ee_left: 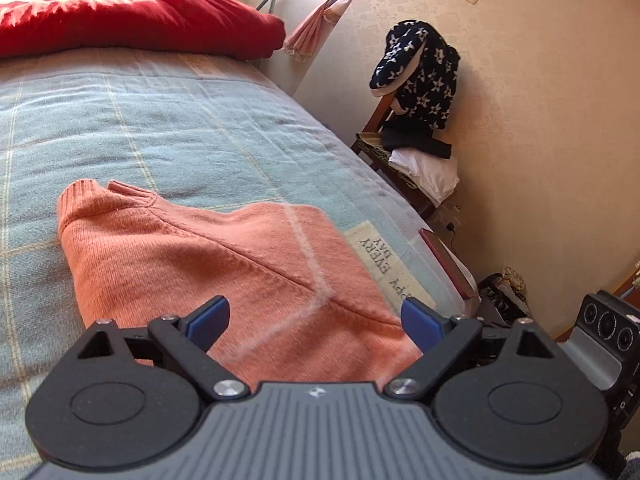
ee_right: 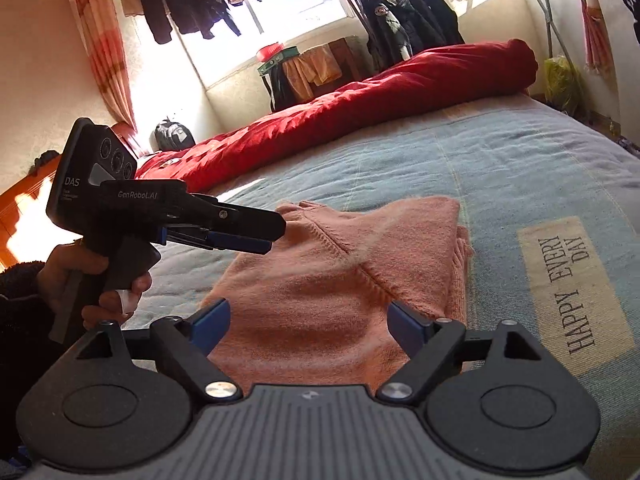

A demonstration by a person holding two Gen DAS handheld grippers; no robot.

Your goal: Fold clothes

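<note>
A salmon knitted sweater [ee_left: 200, 248] [ee_right: 340, 280] lies folded on the pale blue checked blanket [ee_left: 140, 120] [ee_right: 500, 160] of a bed, collar at the far end. My left gripper [ee_left: 316, 316] hovers open just above the sweater's near part, with cloth showing in the gap but not pinched. My right gripper [ee_right: 308, 316] is open too, over the sweater's near edge, its blue pads off the knit. In the right wrist view, the left gripper [ee_right: 268, 240] reaches in from the left over the sweater's collar side, held by a person's hand [ee_right: 100, 280].
A rolled red duvet [ee_left: 140, 16] [ee_right: 360, 112] lies across the far end of the bed. A "HAPPY EVERY DAY" label [ee_right: 572, 284] sits beside the sweater. Past the bed's right edge, a chair [ee_left: 400, 160] holds clothes. Garments hang on a rack [ee_right: 400, 12] by the window.
</note>
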